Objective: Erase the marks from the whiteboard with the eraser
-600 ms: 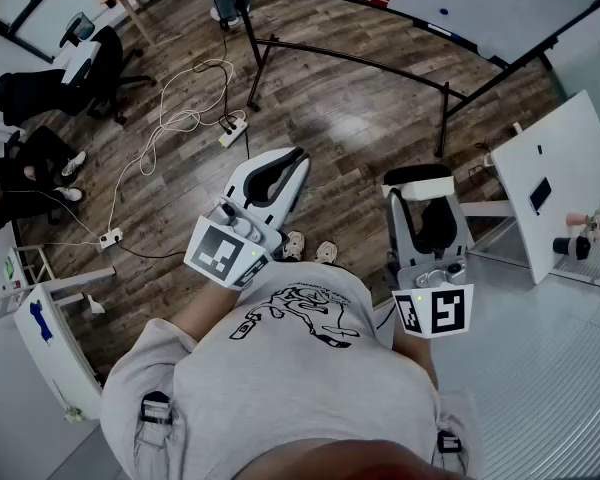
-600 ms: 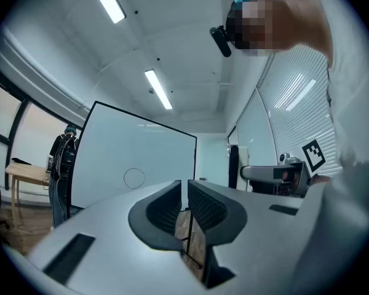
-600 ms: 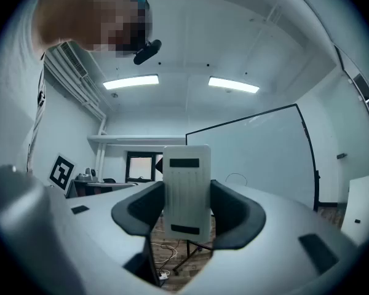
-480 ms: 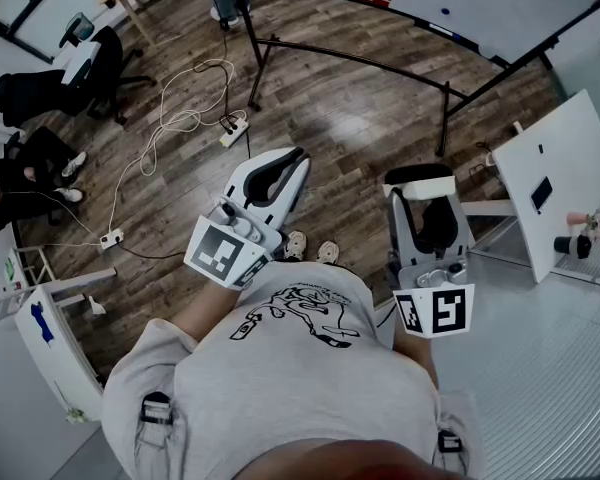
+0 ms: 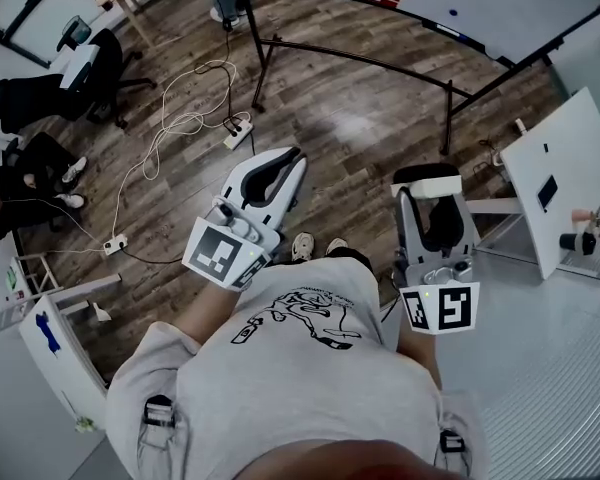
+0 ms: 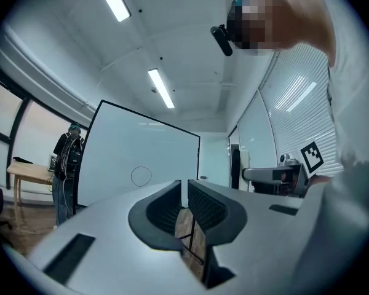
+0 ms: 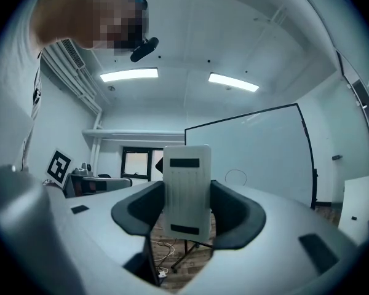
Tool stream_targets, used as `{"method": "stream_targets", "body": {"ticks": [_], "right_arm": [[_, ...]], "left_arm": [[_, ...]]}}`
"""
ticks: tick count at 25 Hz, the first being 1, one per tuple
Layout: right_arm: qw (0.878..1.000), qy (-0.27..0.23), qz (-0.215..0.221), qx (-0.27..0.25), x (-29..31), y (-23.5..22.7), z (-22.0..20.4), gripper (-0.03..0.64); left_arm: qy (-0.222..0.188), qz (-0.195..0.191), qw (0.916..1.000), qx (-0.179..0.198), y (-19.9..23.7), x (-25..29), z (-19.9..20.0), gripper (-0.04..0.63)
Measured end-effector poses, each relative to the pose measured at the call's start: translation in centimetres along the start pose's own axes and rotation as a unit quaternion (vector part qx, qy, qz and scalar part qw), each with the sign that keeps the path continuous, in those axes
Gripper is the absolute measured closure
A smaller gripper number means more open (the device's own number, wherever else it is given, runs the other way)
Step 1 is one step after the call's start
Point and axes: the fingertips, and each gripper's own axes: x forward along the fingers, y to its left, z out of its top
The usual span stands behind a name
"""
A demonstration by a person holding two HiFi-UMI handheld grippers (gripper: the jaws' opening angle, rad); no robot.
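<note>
right gripper (image 7: 187,190) clamped on the white eraser (image 7: 186,168), which stands upright between its jaws, left gripper (image 6: 185,192) jaws almost together with nothing in them, both well apart from the whiteboard (image 7: 264,143) with a drawn circle mark (image 7: 236,177) on it

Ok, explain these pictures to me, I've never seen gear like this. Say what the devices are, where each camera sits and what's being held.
There is no robot here: a person stands holding a claw tool in each hand. The head view comes from a camera on the person's head, looking down at a wooden floor with loose cables. The two gripper views come from cameras riding on each tool, looking along its claw. The left claw is all but closed, with nothing in it. The right claw grips a white eraser. Both face a whiteboard on a stand, not yet within touch, with a drawn circle on it.
</note>
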Motion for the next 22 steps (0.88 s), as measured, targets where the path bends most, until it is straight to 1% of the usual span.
{"method": "stream_targets", "body": {"ticks": [6, 12, 16, 22], "right_arm": [[1.000, 0.005, -0.004, -0.004, 1.1, -0.5, -0.3, 0.374], [1.000, -0.002, -0.002, 0.001, 2.8, -3.4, -0.4, 0.374], [1.000, -0.002, 0.002, 0.000, 4.4, -6.0, -0.3, 0.374], [1.000, -0.005, -0.003, -0.012, 6.4, -11.8, 0.0, 0.374]], "left_arm": [[0.003, 0.002, 1.0000, -0.003, 1.1, 0.9, -0.2, 0.549], [0.007, 0.009, 0.9999, 0.006, 1.7, 4.3, -0.5, 0.549], [0.010, 0.002, 0.9999, 0.010, 1.8, 7.8, -0.6, 0.549], [0.006, -0.010, 0.9999, 0.012, 1.7, 14.1, -0.8, 0.549]]}}
